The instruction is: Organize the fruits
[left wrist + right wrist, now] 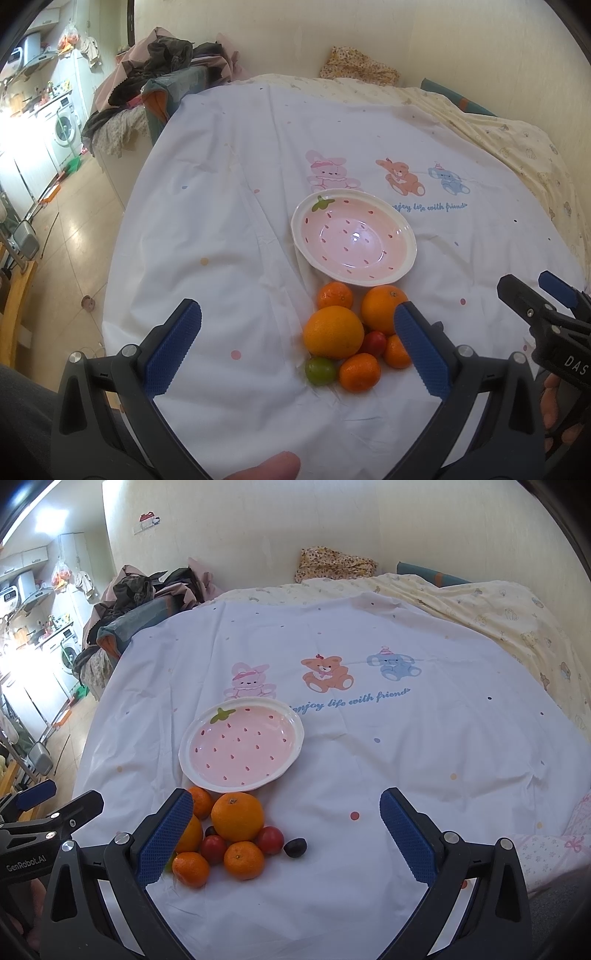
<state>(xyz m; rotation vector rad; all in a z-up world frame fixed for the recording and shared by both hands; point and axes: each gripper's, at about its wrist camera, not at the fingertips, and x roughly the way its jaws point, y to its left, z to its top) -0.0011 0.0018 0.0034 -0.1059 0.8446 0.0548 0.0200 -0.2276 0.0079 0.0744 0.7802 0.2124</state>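
A white sheet (369,760) printed with a pink rabbit (249,683), an orange bear (327,674) and a blue elephant (395,664) covered the bed. A yellow patterned quilt (498,609) lay beyond it, dark clothes (162,59) were heaped at the left, and a washing machine (66,127) stood in the kitchen area.

left gripper (297,325) and right gripper (286,812) — same build: black plastic arms, blue ribbed pads (173,347), round silver screws at the joints. white lettering on the bodies — "genrobot.ai" on the left one, "das" on the right one. dark grey sleeve (22,413) at the edge.
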